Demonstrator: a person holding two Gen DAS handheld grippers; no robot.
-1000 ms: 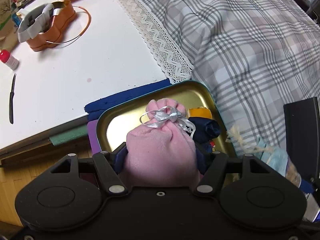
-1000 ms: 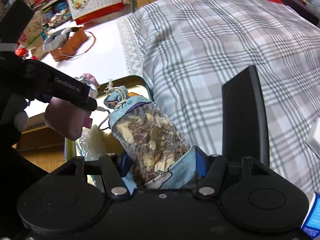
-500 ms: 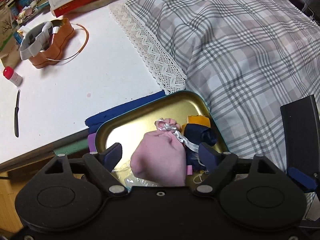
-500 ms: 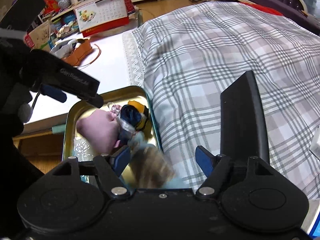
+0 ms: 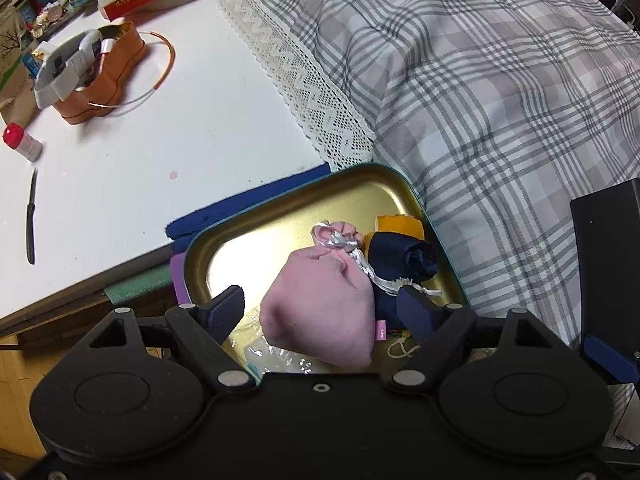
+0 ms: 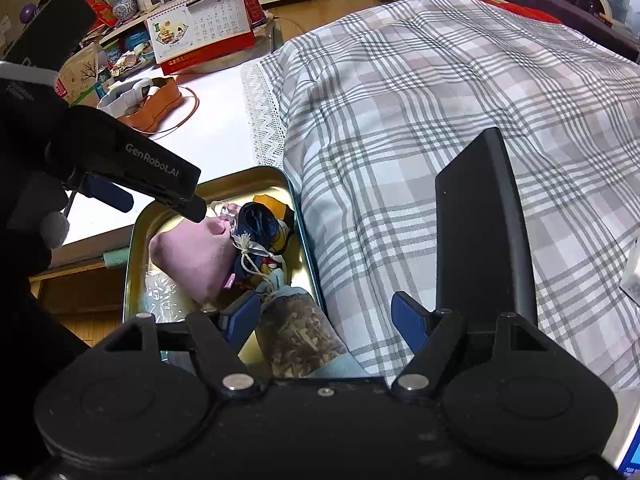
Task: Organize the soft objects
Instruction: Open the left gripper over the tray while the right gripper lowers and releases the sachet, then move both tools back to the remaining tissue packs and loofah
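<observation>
Both tools stand open over the gold tray (image 5: 280, 216): the left tool (image 5: 320, 308) straddles the pink pouch (image 5: 320, 304), the right tool (image 6: 324, 316) the herb sachet (image 6: 300, 332), each lying lengthwise away from its tool.

A lived-in home: a plaid bedspread (image 6: 460, 128) with lace trim (image 5: 304, 76) beside a white table (image 5: 168, 132), a desk calendar (image 6: 200, 32), cluttered shelves (image 6: 132, 8) with a vase (image 6: 124, 4), wooden floor (image 6: 320, 16).

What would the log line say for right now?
left gripper: open over pink pouch | right gripper: open beside herb sachet | both pouches in gold tray
</observation>
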